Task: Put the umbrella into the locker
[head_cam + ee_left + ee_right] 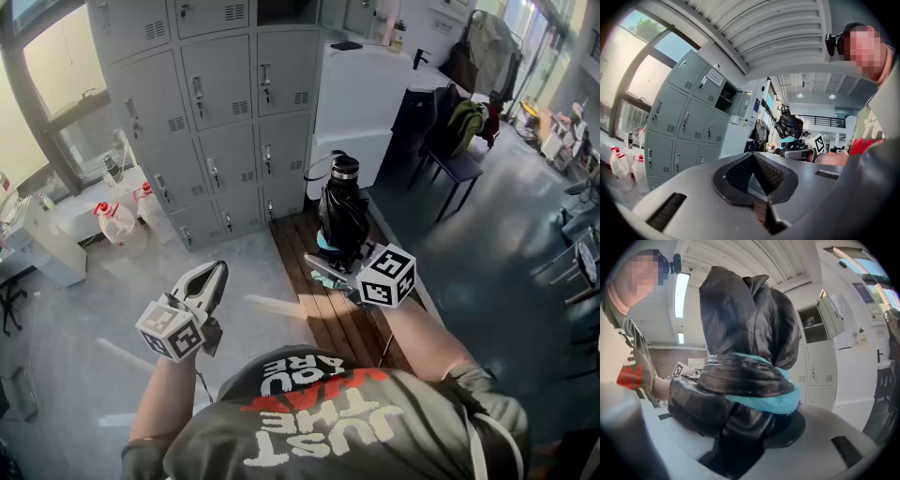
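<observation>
Standing before a bank of grey lockers (216, 112), you hold one hand-held gripper in each hand.

Right hand-held gripper (328, 265): its jaws are pinching the umbrella (342, 211). The umbrella is folded and black, with glossy fabric bunched round a teal strap (761, 401). It stands roughly upright in the grip, handle end uppermost. It hangs over the wooden slatted boards (323, 314) that run out from the foot of the lockers. It sits to the right of the locker doors, apart from them and in no compartment.

Left hand-held gripper (216, 272): its jaws are pressed together at the tips, with nothing between them. It is held low at your left side, over the grey floor (94, 328), and points toward the lockers.

Lockers: the doors seen from the head view are closed. The left gripper view shows one upper compartment (725, 96) standing open. A paper notice (714, 76) is fixed to a neighbouring door; its print is too small to read.

Writing: the back of your shirt (328, 422) carries white lettering, "JUST THE" and "YOU ARE". A red word between them appears to be "WAY".

Other items: clear plastic bottles (117, 220) with red caps stand on the floor left of the lockers.
</observation>
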{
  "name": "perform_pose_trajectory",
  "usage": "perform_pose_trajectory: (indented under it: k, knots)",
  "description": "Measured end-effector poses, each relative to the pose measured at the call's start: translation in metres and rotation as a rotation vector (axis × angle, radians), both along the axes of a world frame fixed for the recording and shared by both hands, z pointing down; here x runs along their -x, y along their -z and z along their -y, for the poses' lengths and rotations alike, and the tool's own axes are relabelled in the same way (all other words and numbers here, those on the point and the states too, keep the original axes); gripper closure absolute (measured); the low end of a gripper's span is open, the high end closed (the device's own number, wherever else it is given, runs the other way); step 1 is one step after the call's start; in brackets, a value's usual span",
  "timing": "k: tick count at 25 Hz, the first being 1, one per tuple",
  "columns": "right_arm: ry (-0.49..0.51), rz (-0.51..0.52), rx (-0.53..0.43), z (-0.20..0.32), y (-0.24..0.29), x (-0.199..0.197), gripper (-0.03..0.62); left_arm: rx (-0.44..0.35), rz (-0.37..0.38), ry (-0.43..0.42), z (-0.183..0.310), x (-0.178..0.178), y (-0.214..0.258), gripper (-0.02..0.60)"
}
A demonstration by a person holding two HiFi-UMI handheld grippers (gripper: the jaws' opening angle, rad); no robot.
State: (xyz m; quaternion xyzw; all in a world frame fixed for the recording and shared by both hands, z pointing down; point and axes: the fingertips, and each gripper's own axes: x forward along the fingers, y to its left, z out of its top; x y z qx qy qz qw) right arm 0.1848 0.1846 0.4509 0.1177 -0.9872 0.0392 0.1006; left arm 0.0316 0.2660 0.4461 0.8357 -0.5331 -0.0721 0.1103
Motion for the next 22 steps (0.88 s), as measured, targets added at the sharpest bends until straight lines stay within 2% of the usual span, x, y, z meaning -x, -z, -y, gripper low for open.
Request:
perform_pose_trajectory:
  k: [10, 15, 22]
  knots:
    - [-0.001, -0.002, 0.002, 0.002, -0.007, -0.002, 0.355, 0.001, 0.006, 0.007, 0.002, 0.002, -0.011, 0.581]
    - [0.009, 0.011, 0.034, 0.006, -0.008, -0.003, 0.353, 0.006, 0.004, 0.003, 0.008, 0.000, -0.012, 0.581]
    - [0.019, 0.015, 0.044, 0.017, -0.006, -0.018, 0.352, 0.008, 0.001, 0.013, 0.020, -0.011, -0.009, 0.581]
